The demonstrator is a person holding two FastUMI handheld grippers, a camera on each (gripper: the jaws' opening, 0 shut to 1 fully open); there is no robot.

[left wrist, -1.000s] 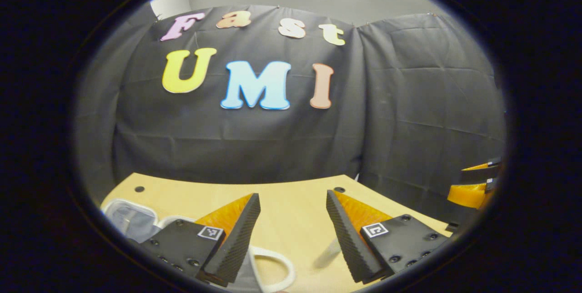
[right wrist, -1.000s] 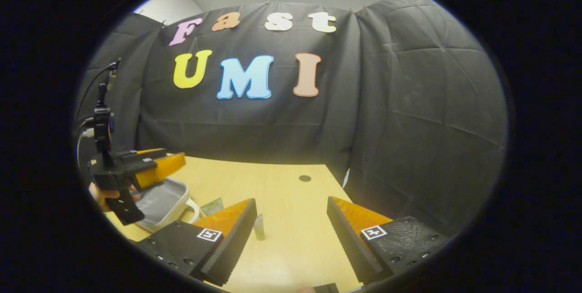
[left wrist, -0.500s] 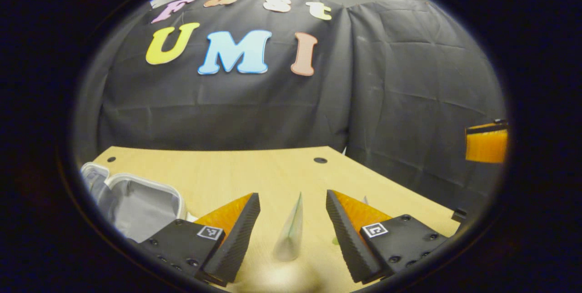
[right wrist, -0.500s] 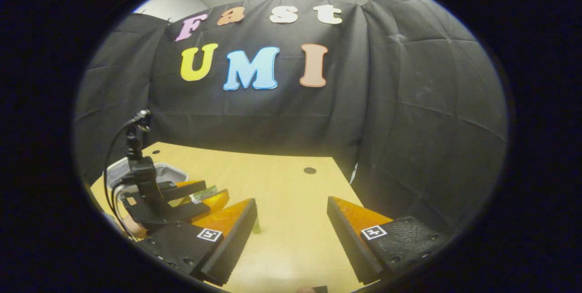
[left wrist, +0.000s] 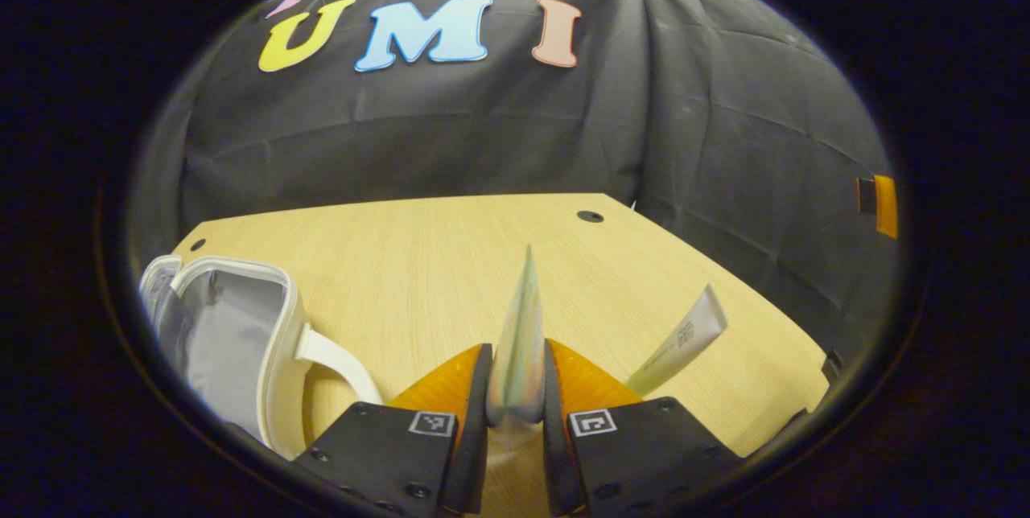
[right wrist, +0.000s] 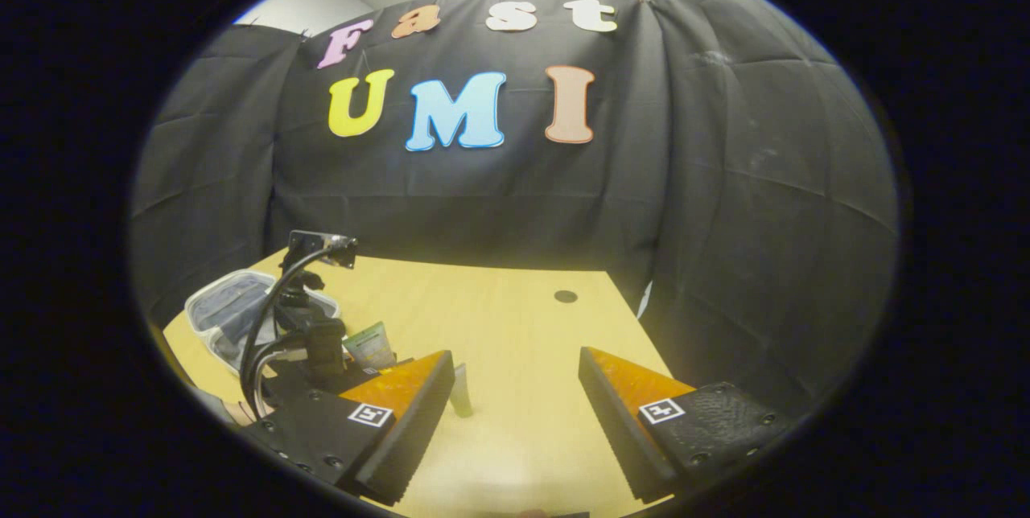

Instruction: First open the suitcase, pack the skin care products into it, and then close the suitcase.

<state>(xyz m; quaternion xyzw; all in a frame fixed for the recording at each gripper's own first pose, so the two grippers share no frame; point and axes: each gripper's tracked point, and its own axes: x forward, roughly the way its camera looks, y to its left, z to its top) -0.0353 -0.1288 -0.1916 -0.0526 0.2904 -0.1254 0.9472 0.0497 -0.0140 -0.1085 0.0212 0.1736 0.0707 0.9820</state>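
Note:
In the left gripper view my left gripper (left wrist: 516, 349) is shut on a pale green tube (left wrist: 523, 301), which stands edge-on between both pads. To its left lies the small white suitcase (left wrist: 229, 341), lid open, grey lining showing, handle toward me. A second, whitish tube (left wrist: 682, 337) lies on the table to the right. In the right gripper view my right gripper (right wrist: 515, 413) hangs open over the table with nothing in it. Farther off to its left the left gripper (right wrist: 318, 361) holds the green tube (right wrist: 370, 345), beside the suitcase (right wrist: 221, 309). The second tube (right wrist: 461, 393) lies by the right gripper's left finger.
The wooden table (left wrist: 418, 261) ends at the black cloth wall behind and on the right. Dark round holes (left wrist: 590, 216) mark its far corners. Cables (right wrist: 265, 325) rise from the left gripper. An orange part of the right gripper (left wrist: 883, 206) shows at the far right.
The left gripper dropped toward the table, came around the green tube and shut on it. The right gripper stayed open and barely moved.

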